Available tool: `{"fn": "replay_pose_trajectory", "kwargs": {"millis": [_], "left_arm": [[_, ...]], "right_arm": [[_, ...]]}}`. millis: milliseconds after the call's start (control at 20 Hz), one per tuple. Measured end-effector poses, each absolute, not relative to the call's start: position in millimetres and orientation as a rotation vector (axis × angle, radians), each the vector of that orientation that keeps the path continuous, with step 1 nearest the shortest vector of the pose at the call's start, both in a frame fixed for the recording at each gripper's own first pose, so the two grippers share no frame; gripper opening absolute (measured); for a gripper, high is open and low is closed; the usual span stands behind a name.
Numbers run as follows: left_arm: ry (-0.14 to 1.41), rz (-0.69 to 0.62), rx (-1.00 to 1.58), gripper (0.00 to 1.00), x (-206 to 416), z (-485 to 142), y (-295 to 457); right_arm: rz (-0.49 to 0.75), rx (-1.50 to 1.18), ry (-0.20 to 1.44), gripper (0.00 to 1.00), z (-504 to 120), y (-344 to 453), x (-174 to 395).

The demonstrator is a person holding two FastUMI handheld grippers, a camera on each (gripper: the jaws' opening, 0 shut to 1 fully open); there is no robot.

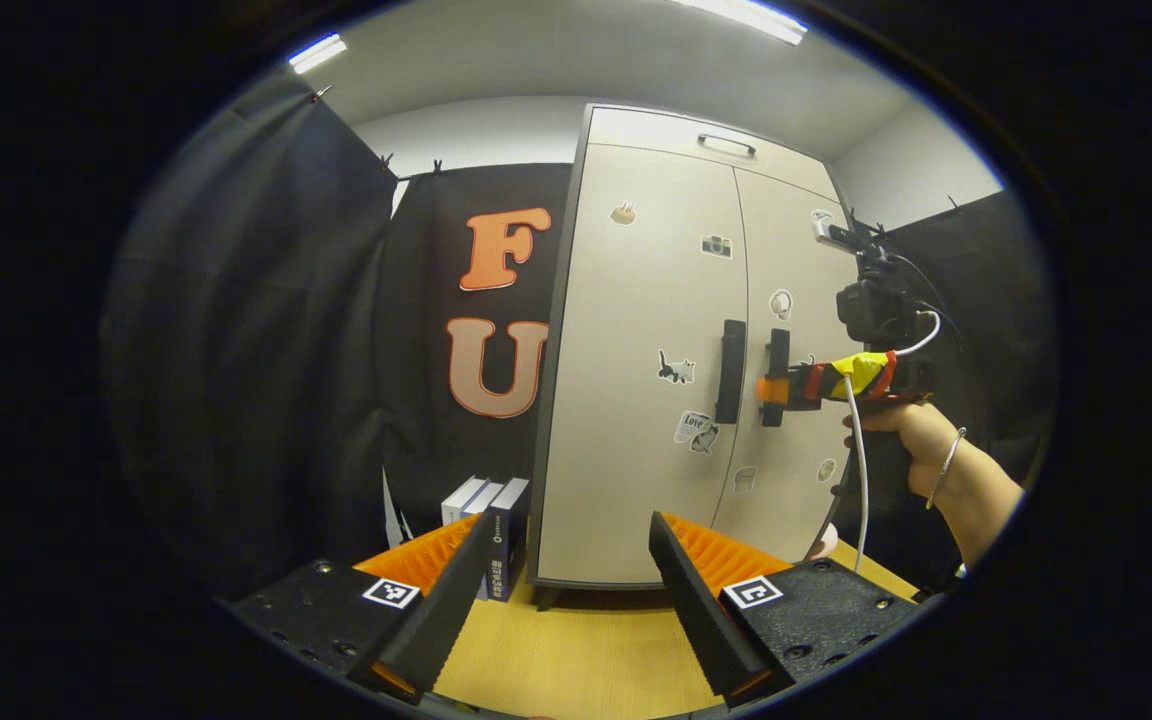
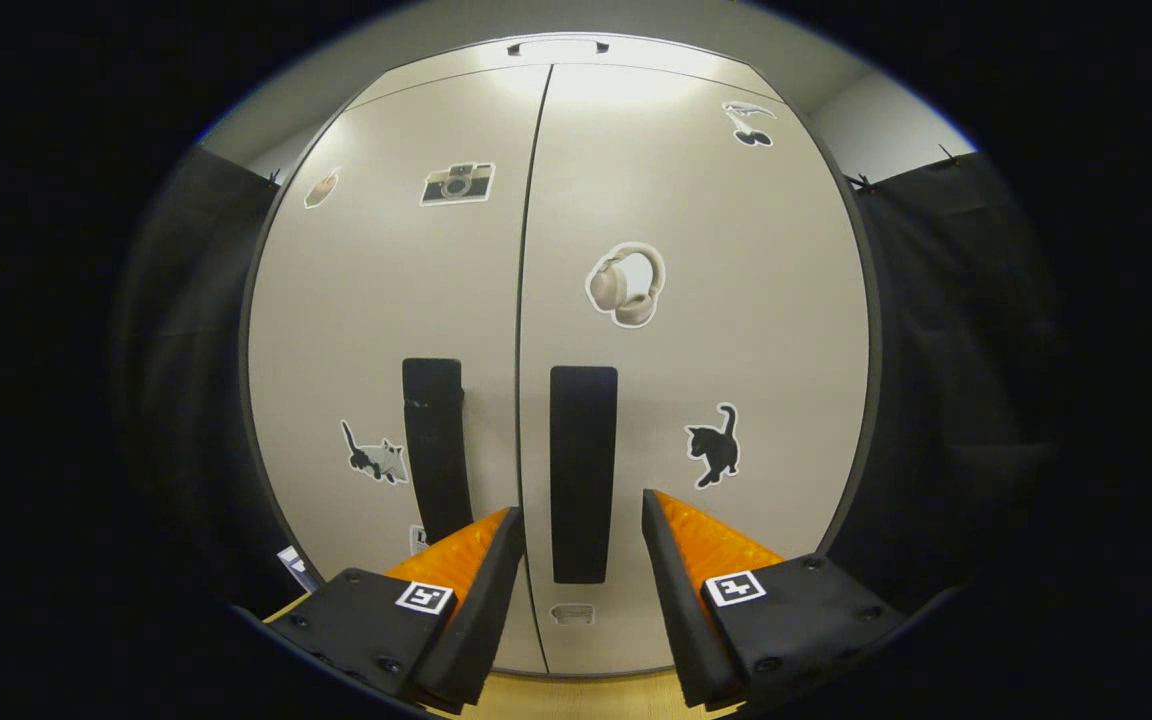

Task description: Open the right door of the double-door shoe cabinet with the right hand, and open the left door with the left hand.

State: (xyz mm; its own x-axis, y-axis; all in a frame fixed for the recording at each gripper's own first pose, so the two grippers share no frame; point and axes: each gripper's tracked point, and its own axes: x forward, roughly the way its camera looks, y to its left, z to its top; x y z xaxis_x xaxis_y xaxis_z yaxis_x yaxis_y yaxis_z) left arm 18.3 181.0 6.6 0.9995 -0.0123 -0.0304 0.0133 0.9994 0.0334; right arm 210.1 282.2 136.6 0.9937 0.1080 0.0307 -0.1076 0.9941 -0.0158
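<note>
My right gripper [image 2: 576,530] has its jaws open astride the black vertical bar handle [image 2: 583,470] of the beige right cabinet door [image 2: 716,330]. Both doors are closed. I should centre, clamp squarely, pull along the hinge arc. My left gripper [image 1: 566,570] is open, well back.

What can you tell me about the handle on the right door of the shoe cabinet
The right door handle is a tall, upright, dark bar, matte like plastic, fixed beside the centre seam of the pale right door. The door looks shut. The right gripper is open, with its fingers on either side of the handle's lower half; actual contact is unclear. From the left gripper view, that gripper is right at the handle.
</note>
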Motion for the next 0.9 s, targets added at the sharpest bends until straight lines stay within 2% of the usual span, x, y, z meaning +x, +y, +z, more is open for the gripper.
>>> {"fn": "replay_pose_trajectory", "kwargs": {"millis": [150, 200, 300, 400, 450, 500, 550, 800, 850, 900], "left_arm": [[0.036, -0.004, 0.034, 0.95, 24, 4, 187], [0.037, -0.001, 0.032, 0.95, 27, 4, 188], [0.043, 0.000, 0.031, 0.95, 29, 2, 190], [0.045, 0.003, 0.029, 0.95, 32, 2, 191], [0.047, 0.003, 0.026, 0.95, 32, 1, 191], [0.048, 0.001, 0.024, 0.95, 33, 1, 191], [0.049, -0.001, 0.023, 0.95, 32, 1, 190], [0.045, 0.005, 0.036, 0.95, 29, 2, 192], [0.046, 0.008, 0.036, 0.92, 27, 2, 193], [0.046, 0.011, 0.035, 0.95, 26, 3, 193]], "right_arm": [[0.099, 0.007, -0.008, 0.77, 132, 282, 222], [0.095, 0.013, -0.008, 0.68, 132, 280, 223], [0.097, 0.019, -0.013, 0.58, 135, 281, 225], [0.099, 0.024, -0.015, 0.58, 137, 282, 225], [0.116, 0.029, -0.013, 0.64, 137, 285, 220], [0.108, 0.034, -0.006, 0.51, 134, 285, 224], [0.118, 0.035, -0.001, 0.44, 132, 287, 228], [0.097, 0.031, -0.003, 0.34, 131, 287, 227], [0.098, 0.028, -0.003, 0.29, 131, 286, 225], [0.099, 0.025, 0.000, 0.30, 130, 286, 226]]}}
